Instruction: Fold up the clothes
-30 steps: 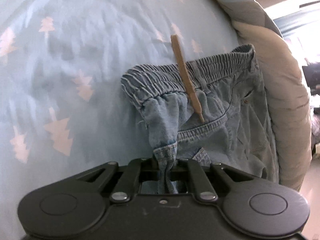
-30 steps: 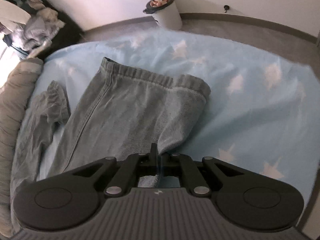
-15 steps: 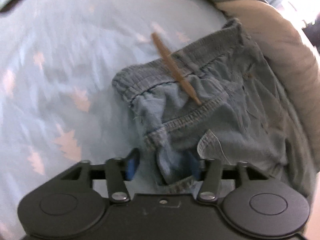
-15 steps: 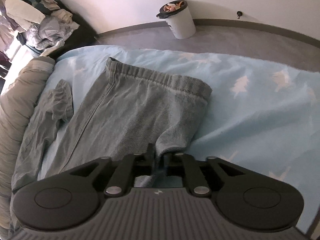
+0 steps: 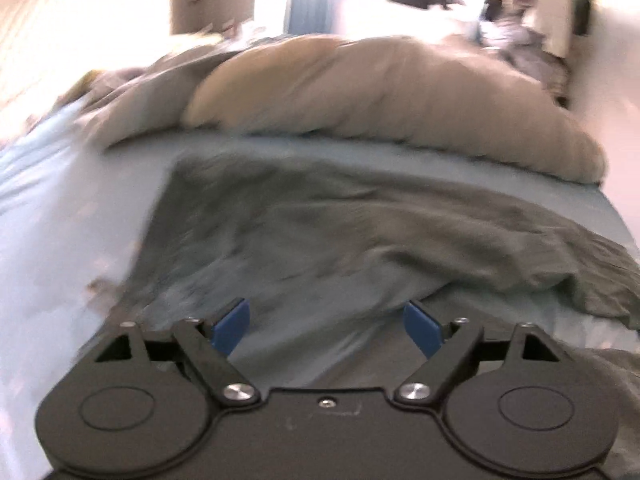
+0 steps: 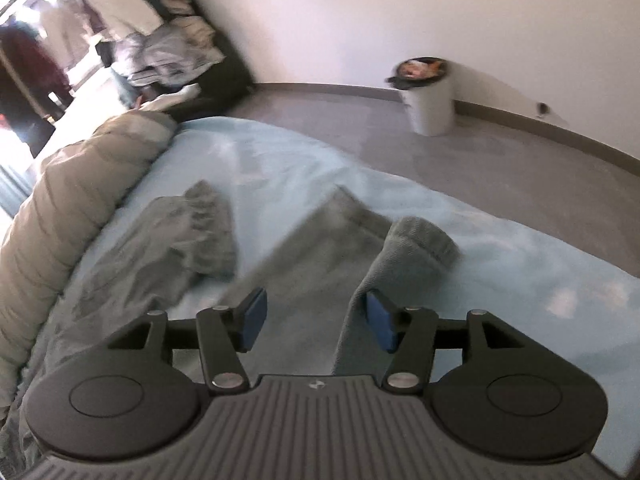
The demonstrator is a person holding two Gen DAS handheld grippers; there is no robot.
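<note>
Light blue jeans [image 5: 320,240] lie spread on the pale blue bedsheet [image 5: 60,208]; the left wrist view is blurred. My left gripper [image 5: 326,326] is open just above the denim, holding nothing. In the right wrist view the jeans' legs [image 6: 320,256] lie on the sheet, one hem [image 6: 420,240] curled up and the other leg [image 6: 188,232] bunched to the left. My right gripper [image 6: 316,320] is open over the leg fabric, blue pads apart and empty.
A rolled beige duvet [image 5: 380,92] runs along the far side of the bed, also in the right wrist view [image 6: 68,200]. A white waste bin [image 6: 426,96] stands on the grey floor by the wall. Piled clothes [image 6: 168,52] sit beyond the bed.
Both grippers have opened and let go of the jeans. The left gripper swung round toward the duvet. The right gripper pulled back and the hem curled.
</note>
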